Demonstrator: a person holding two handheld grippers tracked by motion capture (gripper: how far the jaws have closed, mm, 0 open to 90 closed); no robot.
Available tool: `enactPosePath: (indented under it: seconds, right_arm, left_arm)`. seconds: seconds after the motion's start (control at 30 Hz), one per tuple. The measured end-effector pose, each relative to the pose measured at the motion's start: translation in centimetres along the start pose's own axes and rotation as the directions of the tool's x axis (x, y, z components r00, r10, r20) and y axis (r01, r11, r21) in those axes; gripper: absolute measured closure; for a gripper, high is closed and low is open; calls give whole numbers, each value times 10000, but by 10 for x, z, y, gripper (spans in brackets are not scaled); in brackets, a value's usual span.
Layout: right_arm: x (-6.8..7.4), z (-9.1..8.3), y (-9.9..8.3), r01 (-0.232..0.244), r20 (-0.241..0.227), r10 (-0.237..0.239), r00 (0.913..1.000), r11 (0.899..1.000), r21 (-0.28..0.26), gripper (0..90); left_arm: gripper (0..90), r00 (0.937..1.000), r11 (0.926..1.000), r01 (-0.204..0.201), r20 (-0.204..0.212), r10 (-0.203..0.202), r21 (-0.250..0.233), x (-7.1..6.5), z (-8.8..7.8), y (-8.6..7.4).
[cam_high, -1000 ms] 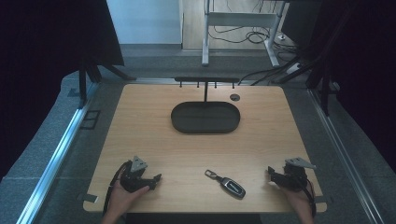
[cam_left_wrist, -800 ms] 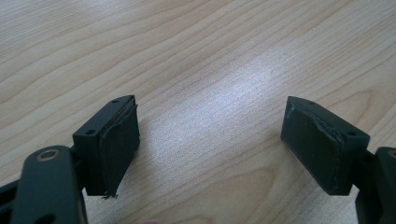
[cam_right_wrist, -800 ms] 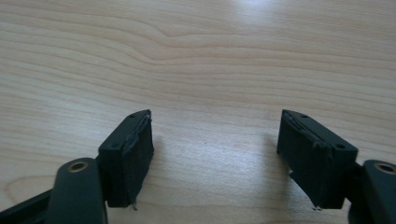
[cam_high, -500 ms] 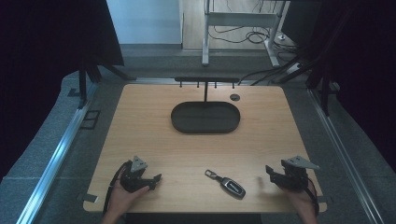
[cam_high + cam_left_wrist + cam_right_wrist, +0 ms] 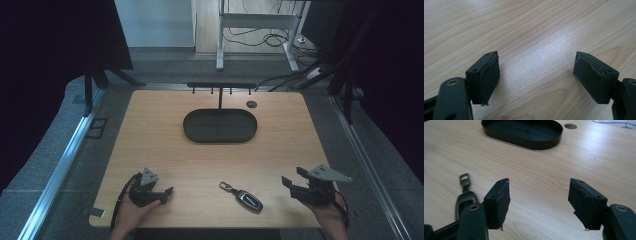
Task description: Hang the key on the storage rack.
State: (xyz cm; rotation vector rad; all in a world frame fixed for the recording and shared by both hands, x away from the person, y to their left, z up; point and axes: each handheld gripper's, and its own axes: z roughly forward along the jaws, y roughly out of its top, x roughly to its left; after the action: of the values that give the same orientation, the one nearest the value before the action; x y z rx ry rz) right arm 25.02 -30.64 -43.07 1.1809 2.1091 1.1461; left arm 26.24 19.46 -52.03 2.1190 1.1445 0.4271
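Note:
A black car key fob [image 5: 249,200] with a metal clip lies near the table's front edge, between my two hands. My left gripper [image 5: 167,192] rests at the front left, open, jaws pointing right toward the fob with bare wood between them [image 5: 536,72]. My right gripper [image 5: 291,181] is held at the front right, open and holding nothing [image 5: 539,200]. In the right gripper view the key fob [image 5: 465,195] lies just left of the left jaw. A black oval tray [image 5: 220,125] sits empty at the table's centre back, and its rim [image 5: 524,142] is seen ahead of the right gripper.
A black rack with small hooks [image 5: 220,86] stands behind the tray at the table's far edge. A round cable hole [image 5: 251,104] is beside it. The wooden table [image 5: 150,135] has metal rails along both sides.
My right gripper has lifted slightly and shifted a little toward the fob. The left gripper and the key fob have stayed where they were.

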Motion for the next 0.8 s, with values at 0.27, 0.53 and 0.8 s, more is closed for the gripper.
enactPosePath:
  seconds: [0.27,0.53,0.8]
  right_arm:
    - [7,5,14,337,-693,-304,9971,9983,465,341]
    - [18,16,33,785,-1244,-636,9902,9899,1185,348]
    - [26,25,42,978,-1529,-734,9855,9825,1588,355]
  left_arm:
    - [219,10000,10000,39,-15,-39,-8,0,0,0]
    - [215,10000,10000,33,-3,-33,2,1,0,0]
    - [210,10000,10000,26,-31,-26,12,0,1,1]
